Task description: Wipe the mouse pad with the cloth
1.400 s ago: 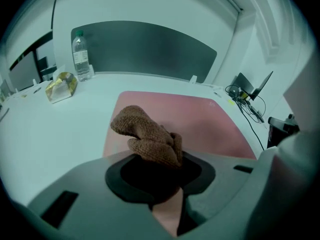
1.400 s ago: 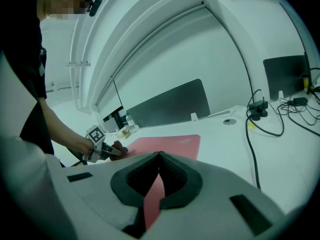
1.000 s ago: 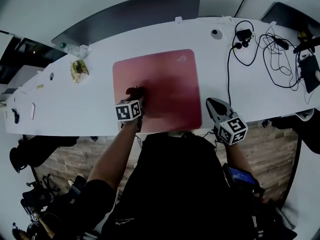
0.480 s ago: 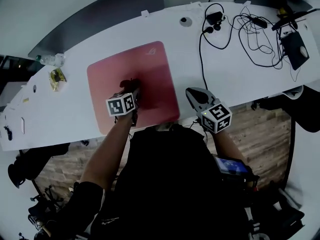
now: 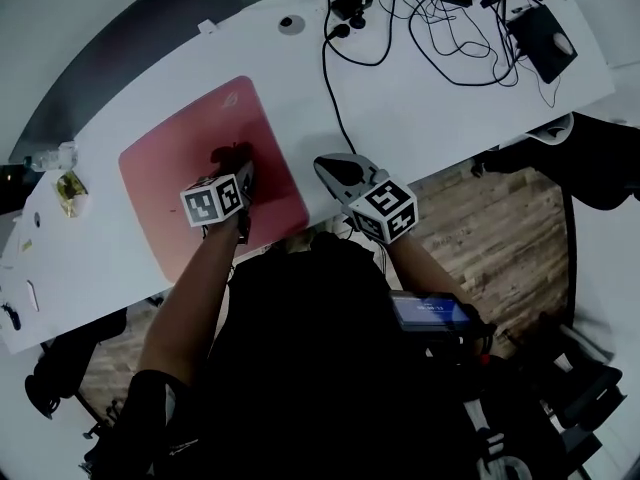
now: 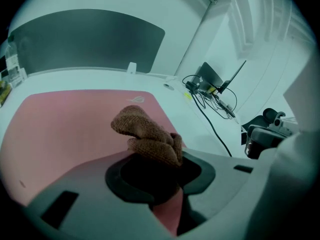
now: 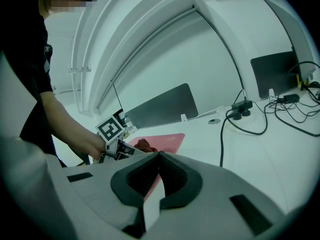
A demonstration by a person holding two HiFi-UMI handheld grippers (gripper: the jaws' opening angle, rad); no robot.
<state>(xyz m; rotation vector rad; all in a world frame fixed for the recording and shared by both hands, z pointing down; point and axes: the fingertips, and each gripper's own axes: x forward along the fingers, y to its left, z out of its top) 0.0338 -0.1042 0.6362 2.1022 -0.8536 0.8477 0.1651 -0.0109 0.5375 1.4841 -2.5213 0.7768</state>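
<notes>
Left tongs [image 6: 156,170] clench the cloth [image 6: 147,136], a mere dark smudge from overhead, mouse pad [image 6: 60,129] beneath; right tongs [image 7: 159,156] pressed closed, empty.

This is an office, a shared workstation by the look of it. Under the left gripper [image 6: 152,161] runs a long white desk [image 5: 430,108], with a pink mouse pad [image 6: 60,129] spread just ahead of its jaws. Beyond the pad, along the desk's far edge, a dark divider panel [image 6: 85,41] stands upright. Off to the right of those jaws there's a tangle of black cables [image 6: 212,101] and a round cable grommet [image 5: 290,24] set into the top. Past the right gripper [image 7: 159,156] sit black plugs [image 7: 240,106] on the same desk. Behind both jaws, off the desk's near edge, is wood-plank flooring [image 5: 480,218].
</notes>
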